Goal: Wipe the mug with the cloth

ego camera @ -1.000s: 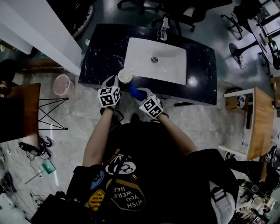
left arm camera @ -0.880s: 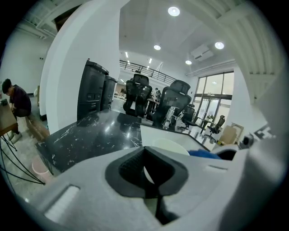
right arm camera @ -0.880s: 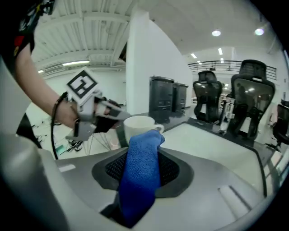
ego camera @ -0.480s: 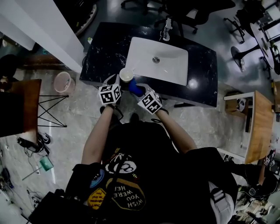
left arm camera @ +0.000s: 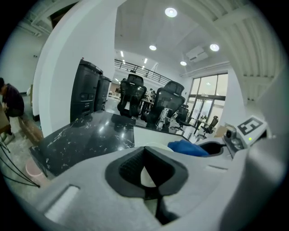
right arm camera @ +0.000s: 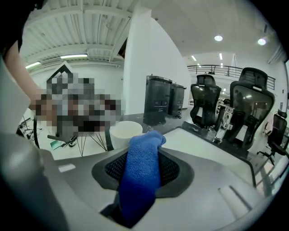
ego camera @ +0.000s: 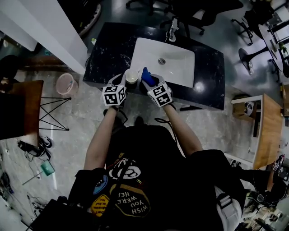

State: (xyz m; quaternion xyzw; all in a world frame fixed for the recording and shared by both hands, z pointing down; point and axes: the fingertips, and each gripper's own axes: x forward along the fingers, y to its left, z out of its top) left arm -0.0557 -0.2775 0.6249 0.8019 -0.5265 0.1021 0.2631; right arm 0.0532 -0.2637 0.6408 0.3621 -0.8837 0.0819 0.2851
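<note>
Lifting the blue cloth [ego camera: 145,75], pinched in our right gripper's [ego camera: 151,83] fingers, up beside the mug [ego camera: 131,77] that our left gripper's [ego camera: 122,84] fingers clamped, we looked ready to start wiping.

Bright ceiling lts [left arm camera: 170,12], fisheye-warped edges.

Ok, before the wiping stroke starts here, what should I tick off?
1. Cloth clamped in the right gripper: ok, jaws shut on it.
2. Cloth end sticks out past the jaws: ok.
3. Mug held by the left gripper: ok, jaws shut on a white part of it.
4. Mug upright, mouth up: ok.
5. Cloth touching the mug: cannot tell; they sit side by side in the head view.
6. Mug near the sink: ok, at the counter's front edge.
</note>
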